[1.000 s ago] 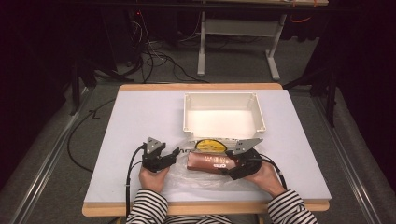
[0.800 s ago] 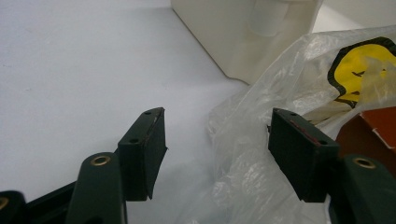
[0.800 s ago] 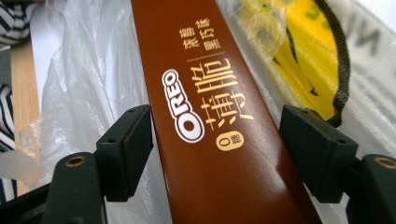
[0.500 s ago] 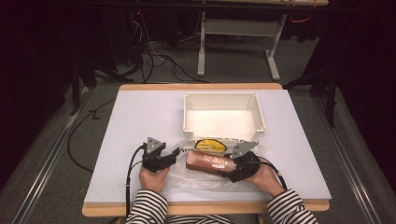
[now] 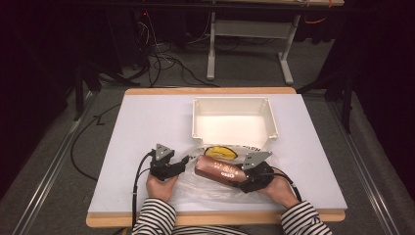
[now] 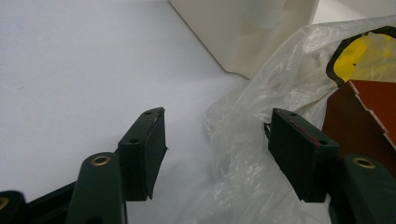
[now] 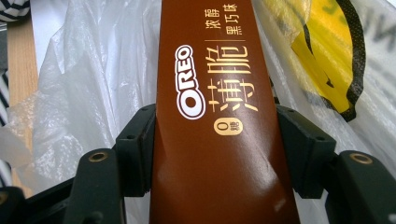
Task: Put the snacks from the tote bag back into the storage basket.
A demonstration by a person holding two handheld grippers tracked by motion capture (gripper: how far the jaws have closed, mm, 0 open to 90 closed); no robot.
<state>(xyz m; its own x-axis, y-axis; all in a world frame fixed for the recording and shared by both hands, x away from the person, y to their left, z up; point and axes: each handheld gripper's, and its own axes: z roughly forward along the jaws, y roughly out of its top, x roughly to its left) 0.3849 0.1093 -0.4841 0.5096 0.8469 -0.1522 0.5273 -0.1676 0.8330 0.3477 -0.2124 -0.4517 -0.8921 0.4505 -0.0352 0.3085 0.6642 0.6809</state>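
Oreo box (image 7: 219,116) clamped between right tool (image 7: 215,135), jaws just closing on its sides, over clear plastic bag (image 5: 210,183) on near desk (image 5: 147,122). Left tool (image 6: 215,144) gaping, bag edge between. White bin (image 5: 234,117) beyond.

1. The brown box (image 7: 219,116) held between my right claw's jaws reads "OREO" in white letters.
2. Beside that word stand gold Chinese characters; I cannot read them surely.
3. Below "OREO" sits a gold round badge with "0".
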